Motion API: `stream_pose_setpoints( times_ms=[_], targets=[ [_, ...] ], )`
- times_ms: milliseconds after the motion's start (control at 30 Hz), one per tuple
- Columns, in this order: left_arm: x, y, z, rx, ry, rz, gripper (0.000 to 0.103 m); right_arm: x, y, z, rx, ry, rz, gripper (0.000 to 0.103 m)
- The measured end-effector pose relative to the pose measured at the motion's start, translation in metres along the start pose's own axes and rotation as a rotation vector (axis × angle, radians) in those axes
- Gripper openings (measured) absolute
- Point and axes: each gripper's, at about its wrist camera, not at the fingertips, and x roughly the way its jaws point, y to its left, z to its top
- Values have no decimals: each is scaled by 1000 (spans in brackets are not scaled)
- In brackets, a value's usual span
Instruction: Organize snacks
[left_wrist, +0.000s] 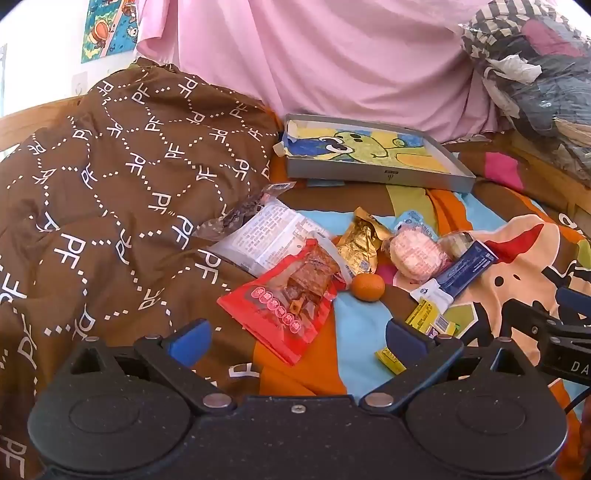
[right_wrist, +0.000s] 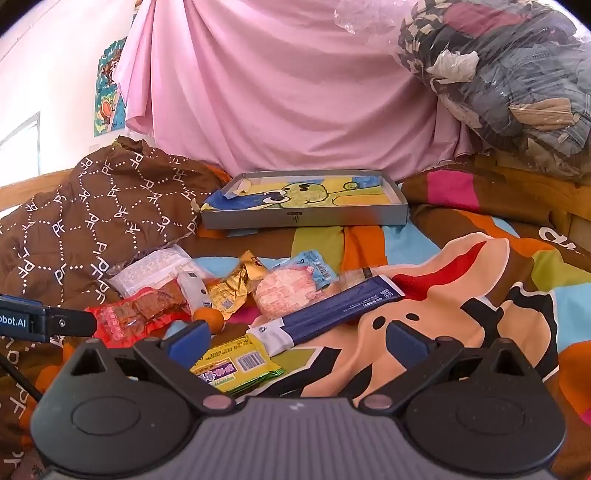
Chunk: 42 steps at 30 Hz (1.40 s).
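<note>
While both hand-held grippers (left_wrist: 295, 338) (right_wrist: 295, 338) gape empty, crinkly snack packets (left_wrist: 284, 295) surround a round orange (left_wrist: 367, 287).

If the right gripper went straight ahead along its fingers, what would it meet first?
Probably the long blue-and-white packet, which lies across the open right gripper's line just beyond the fingertips. The yellow packet sits lower, between the fingers; depth is uncertain.

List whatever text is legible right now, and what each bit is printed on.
"PF", repeated: brown quilt
"obot.AI", cut off at the frame edge: left gripper body, right wrist view
"DA", cut off: right gripper body, left wrist view
Print and barcodes on the red packet, white packet, blue packet and yellow packet: too small to read
</note>
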Motion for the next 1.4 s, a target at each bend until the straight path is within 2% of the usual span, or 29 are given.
stream_pose_setpoints(
  times_ms=[1400],
  targets=[
    [5,2,-6,-8,18,-4,101,1,-1,-1,1,13,0,103]
  ],
)
